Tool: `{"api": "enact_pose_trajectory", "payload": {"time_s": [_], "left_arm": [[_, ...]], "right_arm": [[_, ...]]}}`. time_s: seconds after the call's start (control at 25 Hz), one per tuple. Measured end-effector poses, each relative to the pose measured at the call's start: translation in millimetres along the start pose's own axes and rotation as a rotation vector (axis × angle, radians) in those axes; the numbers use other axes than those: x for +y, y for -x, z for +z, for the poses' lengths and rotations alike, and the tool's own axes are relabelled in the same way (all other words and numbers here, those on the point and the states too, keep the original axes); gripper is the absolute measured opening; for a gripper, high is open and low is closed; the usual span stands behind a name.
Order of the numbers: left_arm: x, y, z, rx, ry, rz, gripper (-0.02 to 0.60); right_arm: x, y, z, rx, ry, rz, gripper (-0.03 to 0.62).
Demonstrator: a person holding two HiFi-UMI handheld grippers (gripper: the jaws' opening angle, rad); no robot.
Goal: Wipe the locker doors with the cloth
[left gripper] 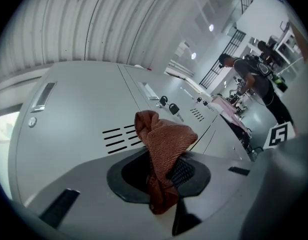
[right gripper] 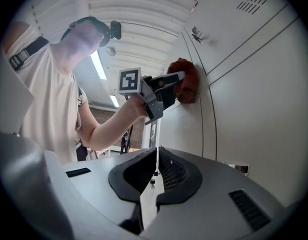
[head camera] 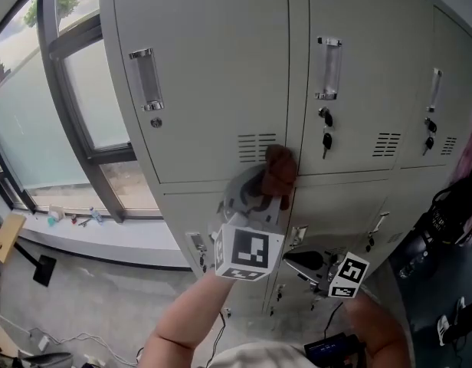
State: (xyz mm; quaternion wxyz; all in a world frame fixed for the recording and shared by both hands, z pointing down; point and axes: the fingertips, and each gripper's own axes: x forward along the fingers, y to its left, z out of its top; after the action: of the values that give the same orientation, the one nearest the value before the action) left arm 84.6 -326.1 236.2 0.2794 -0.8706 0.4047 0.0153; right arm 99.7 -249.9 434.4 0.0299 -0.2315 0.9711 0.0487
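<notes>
Head view is showing the left gripper point(head camera: 265, 192) clamping a bunched, ribbed rust-brown cloth point(head camera: 280, 169) against the seam between two upper locker doors point(head camera: 205, 67), just right of the vents point(head camera: 257, 147). Firm pressure and overlapping strokes are looking advisable. The right gripper point(right gripper: 155, 171), jaws together and empty, is hanging lower.

**Cloth at the left gripper's tip, against an upper locker door**

The cloth point(head camera: 280, 172) sits between the jaws of the left gripper point(head camera: 271, 192), pressed on the upper locker door point(head camera: 205, 44) beside its right seam. The vent slots point(head camera: 257, 147) lie just above and left of that gripper, and the keys point(head camera: 326, 129) hang right of it on the next door. The right gripper point(head camera: 306, 261) is lower and to the right, before the lower lockers point(head camera: 351, 205). The window point(head camera: 37, 113) stands well left of both.
</notes>
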Motion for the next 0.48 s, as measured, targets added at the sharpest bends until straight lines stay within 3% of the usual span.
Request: {"api": "enact_pose_trajectory", "payload": {"time_s": [0.32,0.48], "left_arm": [[91,64,-31,0.014,0.099,0.190,0.084],[137,104,-54,0.077,0.032,0.346,0.084]], "right_arm": [[-2,-22,26,-0.001,-0.007,-0.020,0.023],[-1,-40,38,0.019,-0.039,-0.027,0.023]]}}
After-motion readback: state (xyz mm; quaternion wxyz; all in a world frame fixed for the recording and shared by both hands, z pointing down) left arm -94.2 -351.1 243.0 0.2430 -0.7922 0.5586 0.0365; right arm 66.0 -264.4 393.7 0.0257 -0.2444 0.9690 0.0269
